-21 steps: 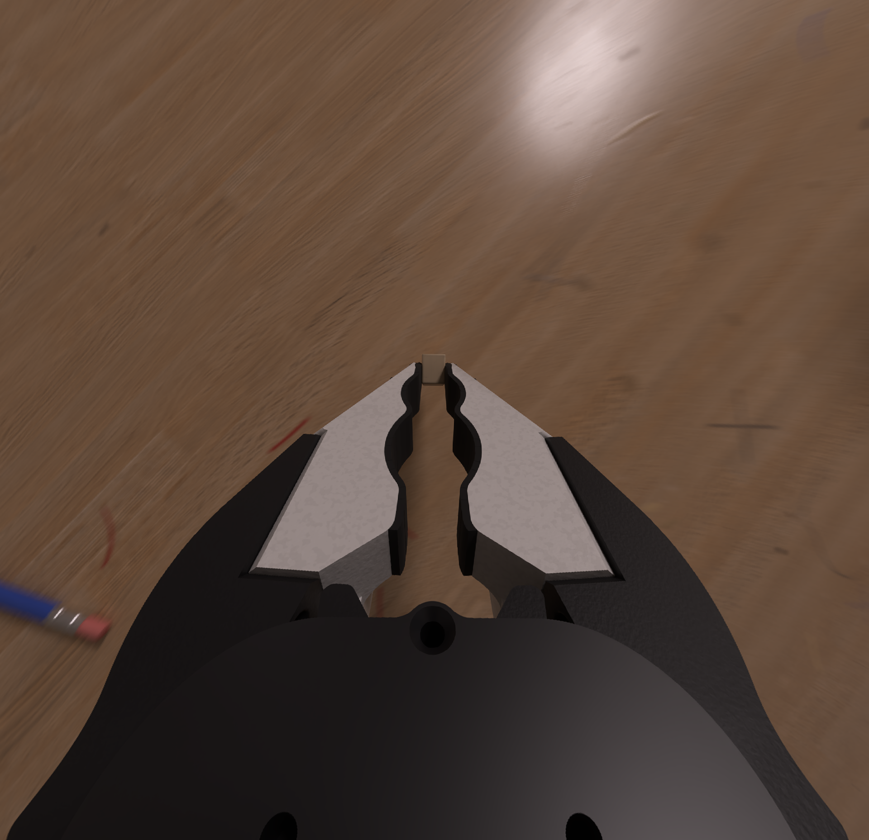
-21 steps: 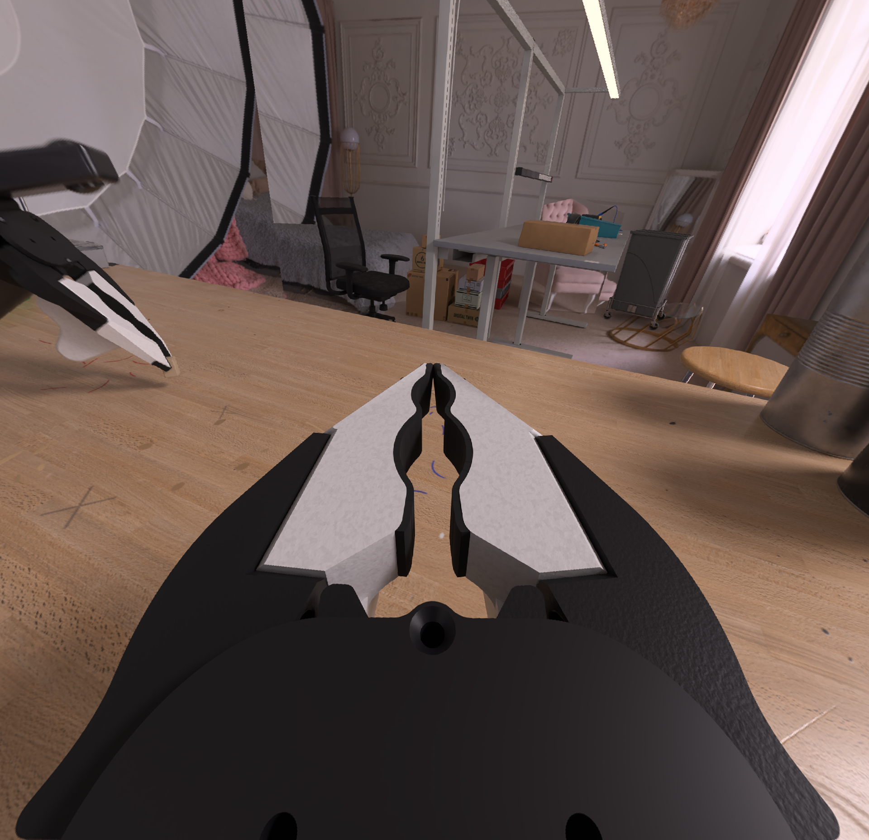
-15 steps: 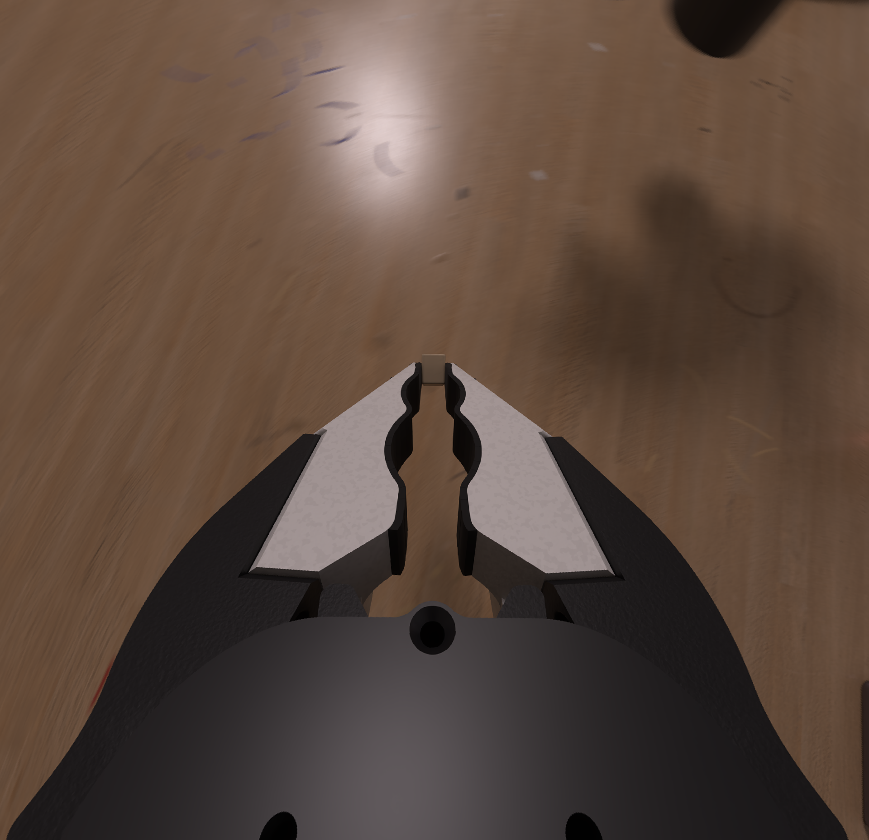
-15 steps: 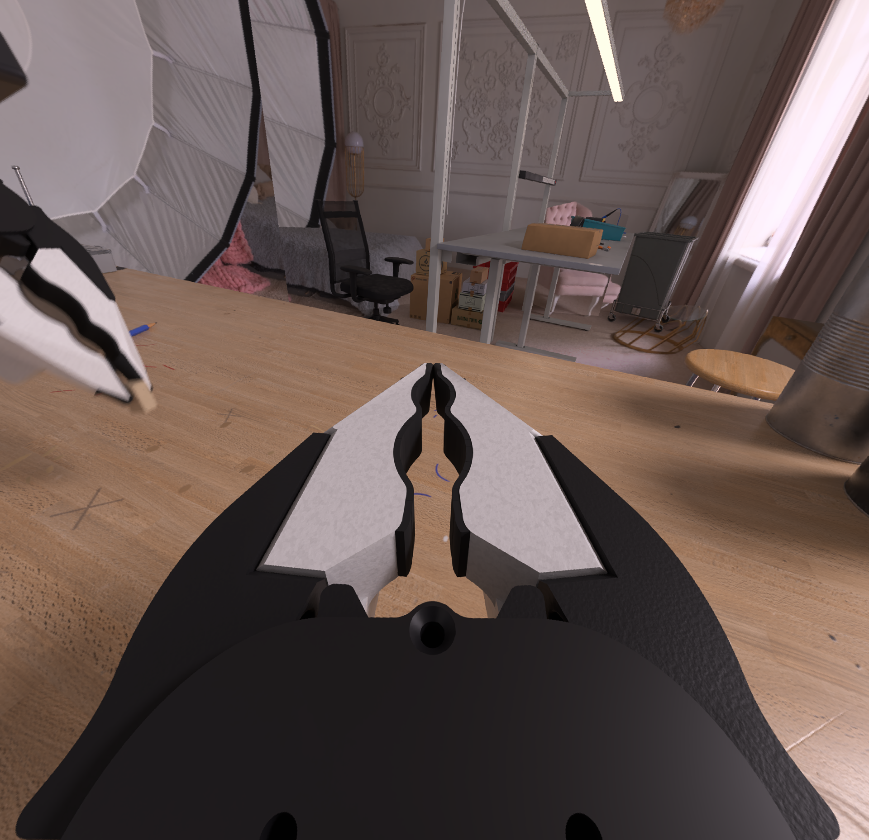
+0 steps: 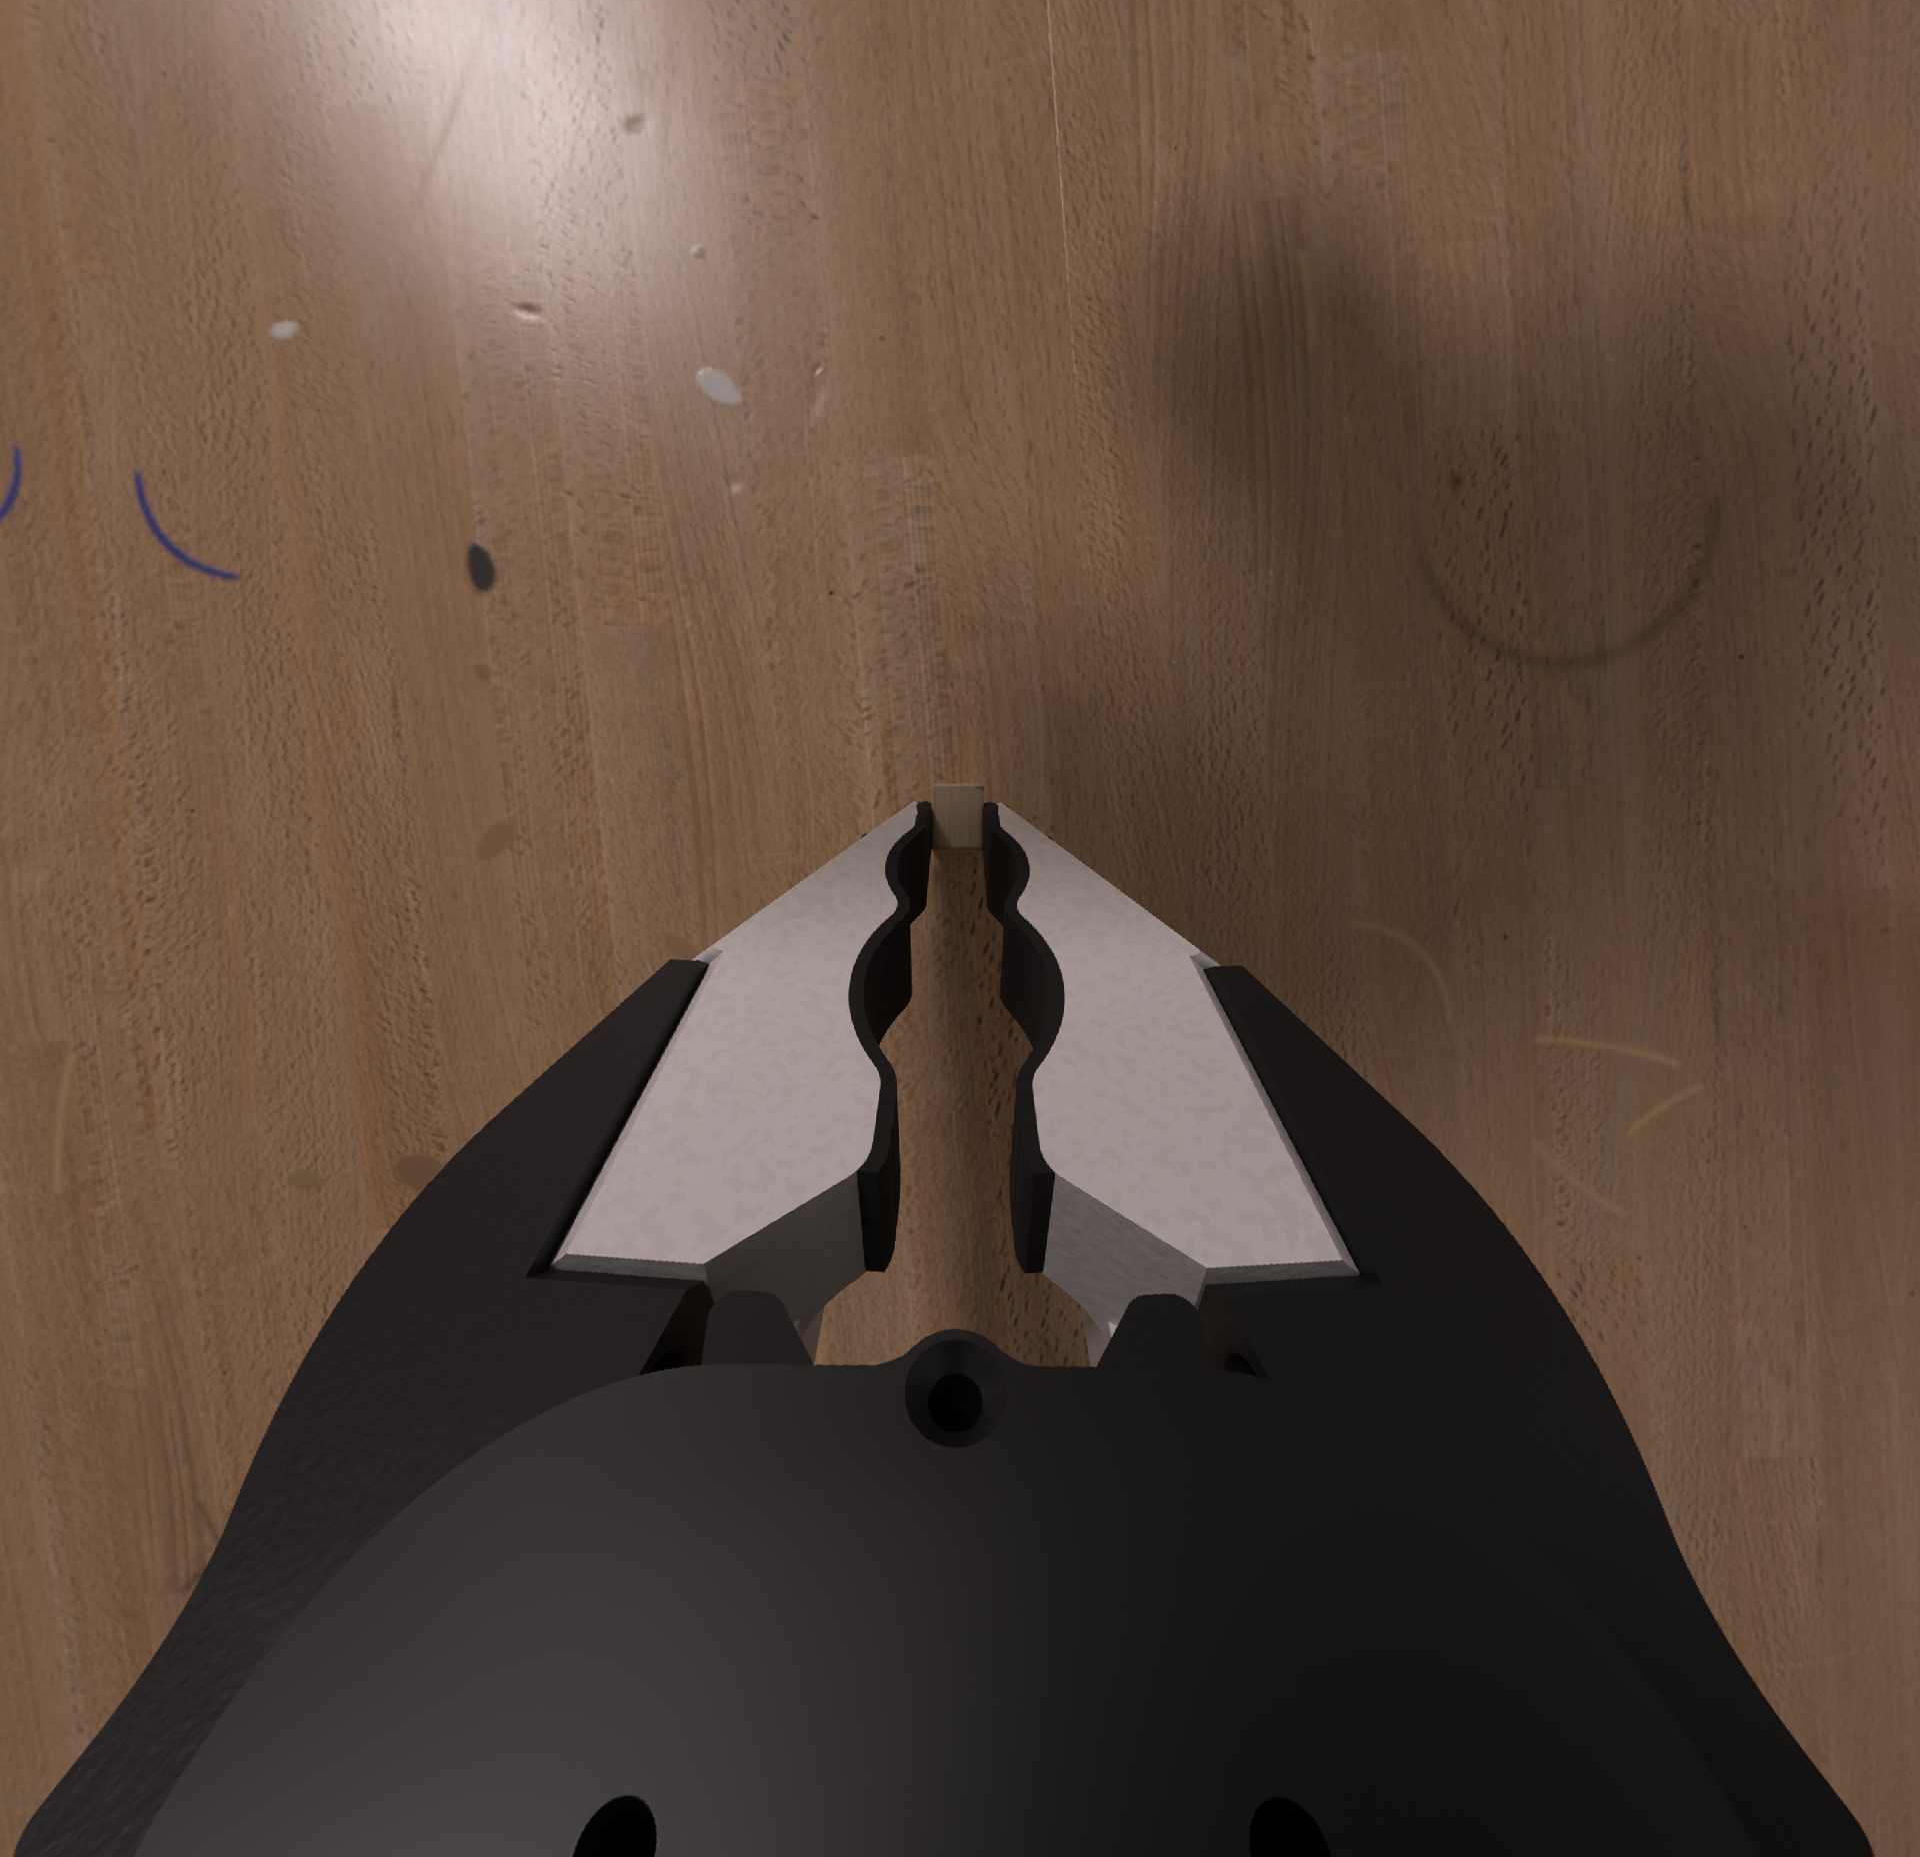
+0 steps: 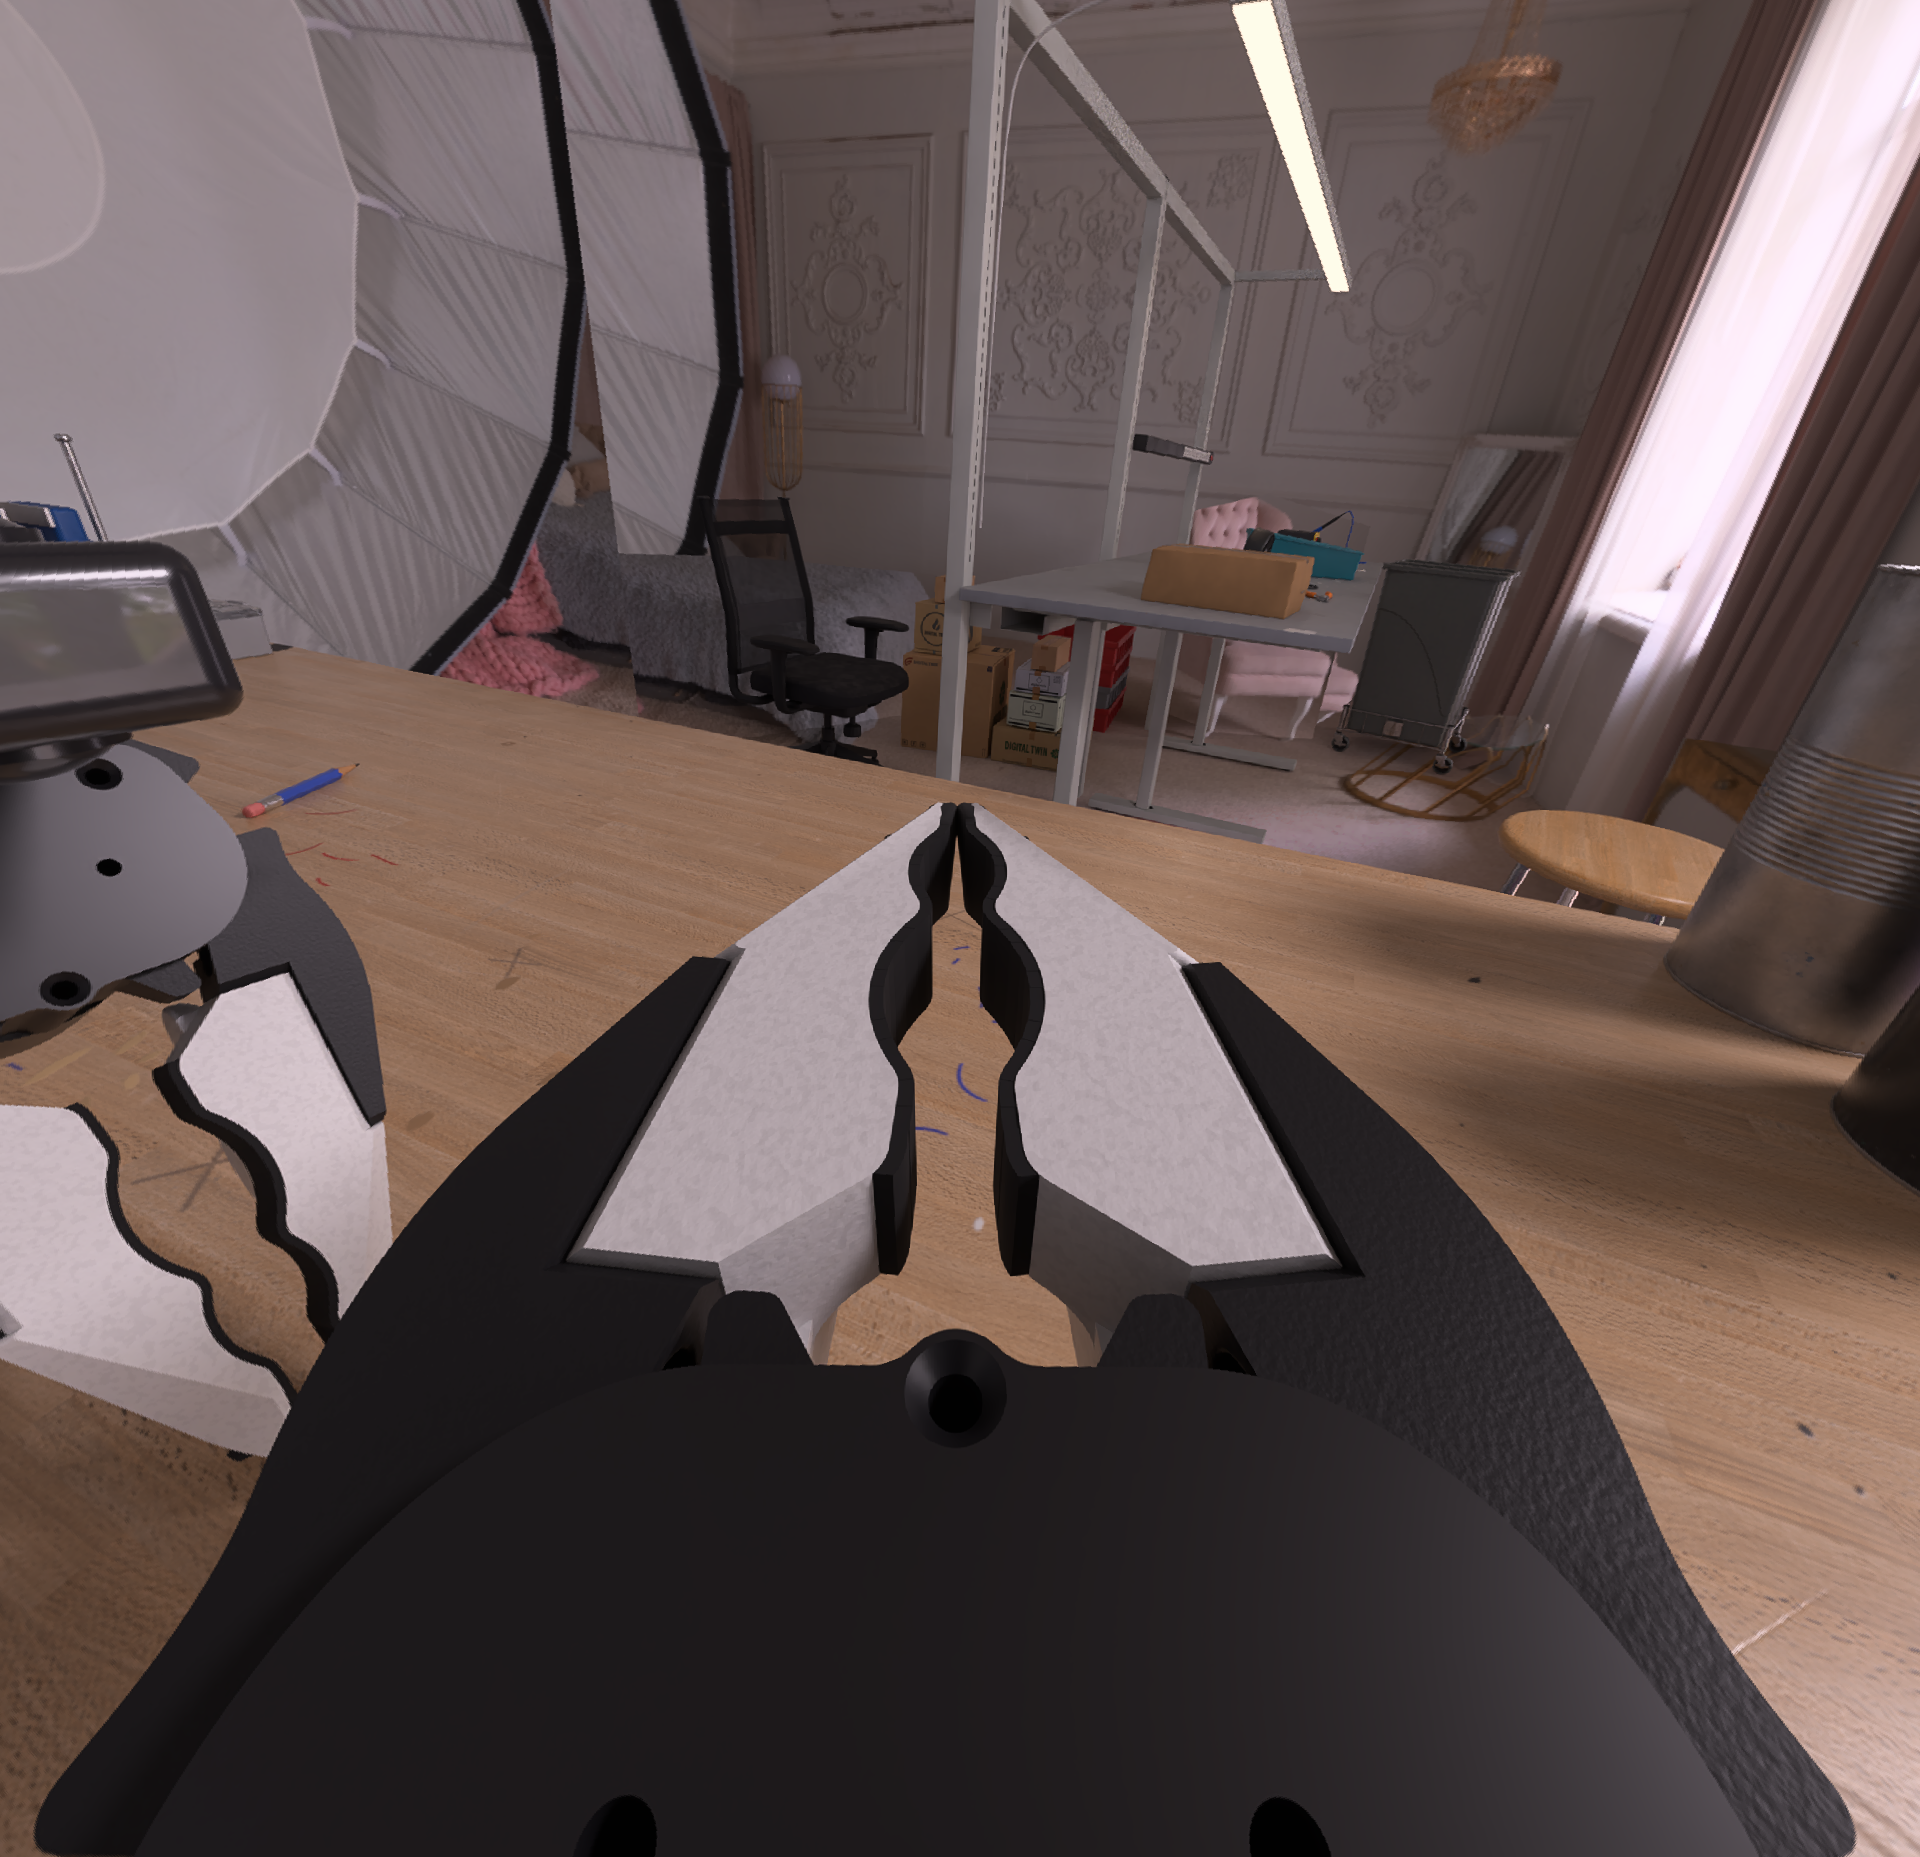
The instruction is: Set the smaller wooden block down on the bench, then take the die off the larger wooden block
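Note:
In the left wrist view my left gripper (image 5: 958,820) is shut on the smaller wooden block (image 5: 958,816), a tiny pale cube pinched at the fingertips, above the wooden bench (image 5: 727,612), pointing down at it. In the right wrist view my right gripper (image 6: 956,815) is shut and empty, low over the bench (image 6: 623,872). The left gripper also shows at the left edge of that view, close beside the right one; its fingertips are hidden behind the right gripper's body. The larger wooden block and the die are not in view.
A blue pencil with a red eraser (image 6: 296,791) lies on the bench at the far left. Metal cans (image 6: 1808,872) stand at the right. Pen marks (image 5: 177,540) and a ring stain (image 5: 1569,581) mark the wood. The bench's far edge (image 6: 1143,820) runs ahead.
My left gripper has swung across the bench with the block and come much closer to the right gripper, now tilted downward. The right gripper has barely moved and stays shut.

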